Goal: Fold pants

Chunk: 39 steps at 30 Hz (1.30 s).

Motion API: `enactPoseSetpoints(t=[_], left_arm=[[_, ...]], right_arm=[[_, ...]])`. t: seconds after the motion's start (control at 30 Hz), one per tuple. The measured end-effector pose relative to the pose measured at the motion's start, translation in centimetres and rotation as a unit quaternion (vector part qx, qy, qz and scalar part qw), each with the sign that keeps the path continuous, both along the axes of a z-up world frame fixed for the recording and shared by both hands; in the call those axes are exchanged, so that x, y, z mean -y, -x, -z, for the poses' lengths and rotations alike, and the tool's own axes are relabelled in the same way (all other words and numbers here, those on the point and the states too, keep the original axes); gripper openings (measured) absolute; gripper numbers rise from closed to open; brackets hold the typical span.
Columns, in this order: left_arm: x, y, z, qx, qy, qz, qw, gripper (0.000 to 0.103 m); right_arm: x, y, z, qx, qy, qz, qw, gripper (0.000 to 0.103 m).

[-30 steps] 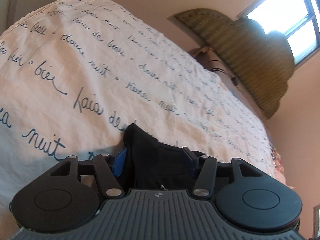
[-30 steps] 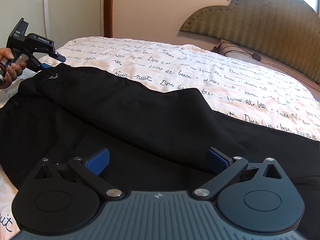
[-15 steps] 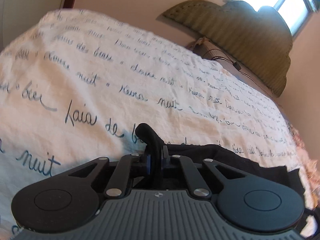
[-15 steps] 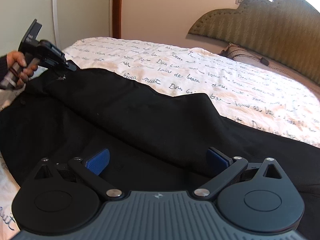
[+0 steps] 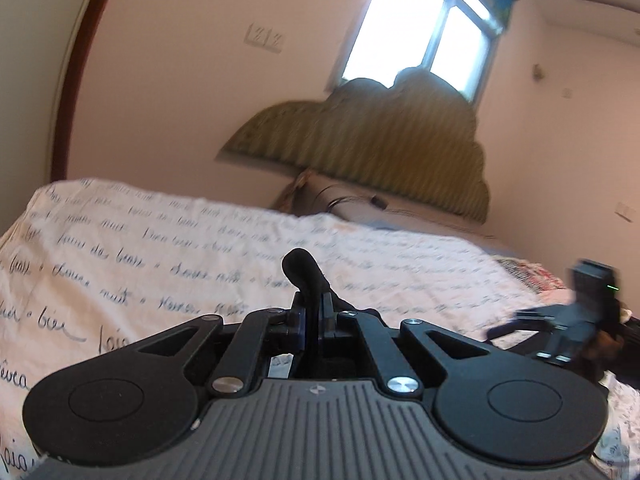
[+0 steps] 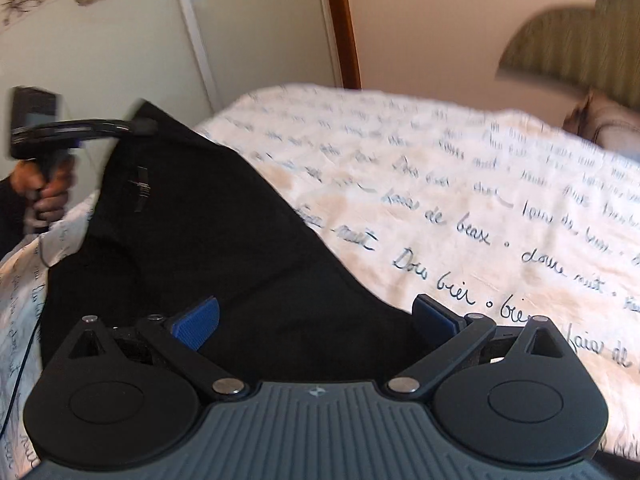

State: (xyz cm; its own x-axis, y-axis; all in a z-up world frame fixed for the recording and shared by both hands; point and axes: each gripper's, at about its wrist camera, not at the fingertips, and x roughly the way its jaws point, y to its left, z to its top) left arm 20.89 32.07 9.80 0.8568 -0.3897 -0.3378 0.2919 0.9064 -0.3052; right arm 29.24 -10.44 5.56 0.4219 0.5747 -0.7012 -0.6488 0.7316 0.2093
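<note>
The black fabric pants (image 6: 208,248) lie on the white bedspread printed with handwritten script (image 6: 460,184), toward its left edge in the right wrist view, one corner lifted above the bed. The left gripper (image 5: 311,320) is clamped on that corner. The right gripper (image 6: 316,316) hovers over the pants' near part, its jaws wide apart. The green ribbed headboard (image 5: 380,152) stands behind the bed's far end, below the window (image 5: 424,36).
</note>
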Motion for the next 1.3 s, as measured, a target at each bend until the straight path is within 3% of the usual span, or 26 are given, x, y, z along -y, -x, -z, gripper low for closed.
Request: enactPoseSetpoints(t=[0.07, 0.2, 0.37, 0.43, 0.47, 0.6, 0.77, 0.93, 1.07, 1.13, 1.2, 1.3], left_arm=[[0.2, 1.0, -0.6, 0.017, 0.004, 0.015, 0.9997, 0.004], [0.5, 3.1, -1.2, 0.044, 0.005, 0.035, 0.9984, 0.004], [0.0, 4.6, -1.2, 0.063, 0.012, 0.038, 0.9972, 0.004], [-0.3, 4.6, -0.9, 0.061, 0.013, 0.036, 0.9974, 0.004], [-0.4, 4.5, -0.7, 0.058, 0.011, 0.034, 0.9977, 0.004], [-0.9, 4.1, 0.0, 0.048, 0.013, 0.021, 0.9985, 0.004], [-2.4, 4.5, -0.1, 0.045, 0.035, 0.003, 0.9984, 0.004], [-2.9, 7.6, -1.3, 0.055, 0.056, 0.004, 0.9969, 0.005], [-2.8, 10.0, 0.2, 0.018, 0.09, -0.015, 0.9956, 0.01], [-2.8, 11.2, 2.0, -0.016, 0.099, -0.044, 0.994, 0.021], [-2.8, 12.6, 3.8, -0.054, 0.112, -0.062, 0.9903, 0.024], [-2.8, 15.4, 5.1, -0.113, 0.113, -0.087, 0.9834, 0.055]], right_arm=[[-0.7, -2.4, 0.8, -0.022, 0.006, -0.019, 1.0, 0.103], [-2.7, -4.1, 2.1, -0.017, 0.041, -0.065, 0.997, 0.103], [-4.7, -6.1, 3.7, -0.048, 0.036, -0.119, 0.991, 0.095], [-5.3, -6.9, 4.2, -0.066, 0.03, -0.13, 0.989, 0.06], [-5.5, -7.4, 4.3, -0.083, 0.022, -0.136, 0.987, 0.035], [-6.1, -6.7, 3.9, -0.082, 0.022, -0.155, 0.984, 0.013], [-4.8, -4.1, 0.9, -0.043, -0.004, -0.149, 0.988, 0.009], [-2.5, 1.4, -3.5, 0.011, -0.046, -0.138, 0.989, 0.009], [-2.1, 6.4, -3.3, 0.008, -0.065, -0.136, 0.989, 0.009], [-2.5, 9.0, -1.7, 0.0, -0.05, -0.138, 0.989, 0.009], [-3.0, 10.7, 0.1, -0.016, -0.036, -0.136, 0.99, 0.008], [-3.4, 11.8, 2.0, -0.028, -0.028, -0.129, 0.991, 0.008]])
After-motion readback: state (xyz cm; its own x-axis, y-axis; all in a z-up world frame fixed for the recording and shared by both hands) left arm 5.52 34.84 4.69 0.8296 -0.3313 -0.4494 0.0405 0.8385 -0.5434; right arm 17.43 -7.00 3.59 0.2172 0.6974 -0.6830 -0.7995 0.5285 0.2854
